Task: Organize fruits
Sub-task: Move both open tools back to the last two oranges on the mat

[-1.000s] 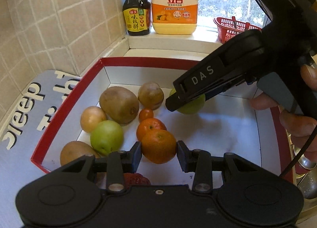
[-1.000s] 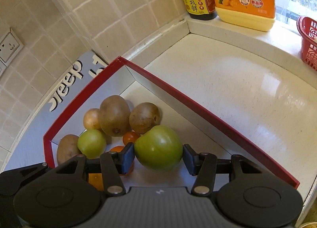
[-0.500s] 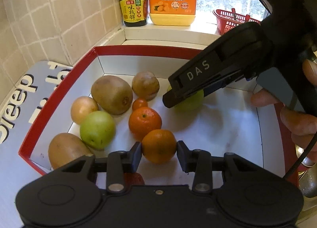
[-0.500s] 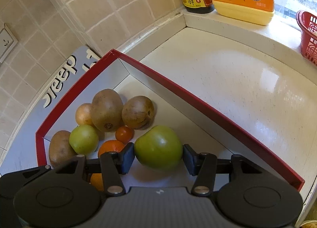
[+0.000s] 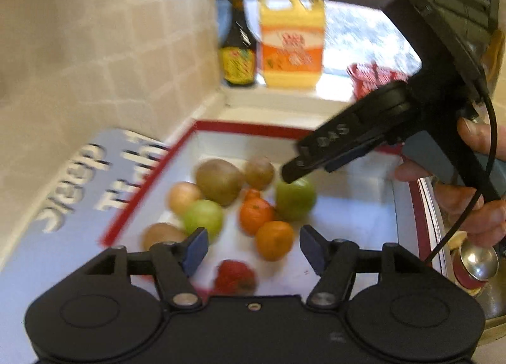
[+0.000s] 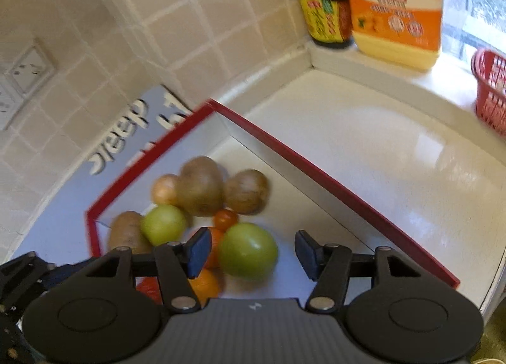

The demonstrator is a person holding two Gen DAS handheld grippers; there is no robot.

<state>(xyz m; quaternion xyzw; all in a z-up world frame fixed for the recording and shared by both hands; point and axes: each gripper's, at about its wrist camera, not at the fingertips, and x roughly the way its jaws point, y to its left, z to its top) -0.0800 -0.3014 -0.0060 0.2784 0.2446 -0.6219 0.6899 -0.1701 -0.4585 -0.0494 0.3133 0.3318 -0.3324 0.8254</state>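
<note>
Your left gripper (image 5: 253, 245) is opening, its pads clear of the orange (image 5: 274, 240) lying between them in the red-rimmed box (image 5: 148, 180); a red fruit (image 5: 234, 276) sits nearer you; your right gripper (image 6: 253, 250) is opening too, the big green fruit (image 6: 248, 250) loose between its pads, nearer the left one; kiwis (image 6: 200, 186) lie beyond.

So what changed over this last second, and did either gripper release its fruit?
Both let go. The left gripper opened off the orange; the right gripper is opening off the big green fruit. Both fruits lie in the red-rimmed box; other fruit unchanged.
</note>
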